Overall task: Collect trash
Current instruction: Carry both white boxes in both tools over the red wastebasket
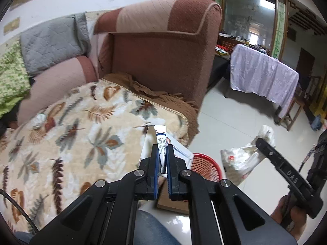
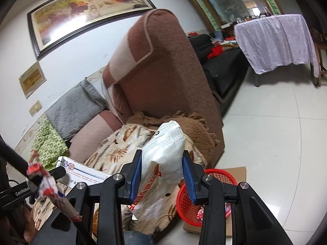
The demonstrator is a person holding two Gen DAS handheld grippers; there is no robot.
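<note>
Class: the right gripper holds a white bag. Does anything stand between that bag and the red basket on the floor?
Nothing visible does. The white bag, clamped in the right gripper, hangs just left of the red basket, whose open top lies unobstructed at the sofa's foot.

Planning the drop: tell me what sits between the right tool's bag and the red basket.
Nothing. In the right wrist view the white bag in the right tool hangs just left of the red basket, nothing between them.
</note>
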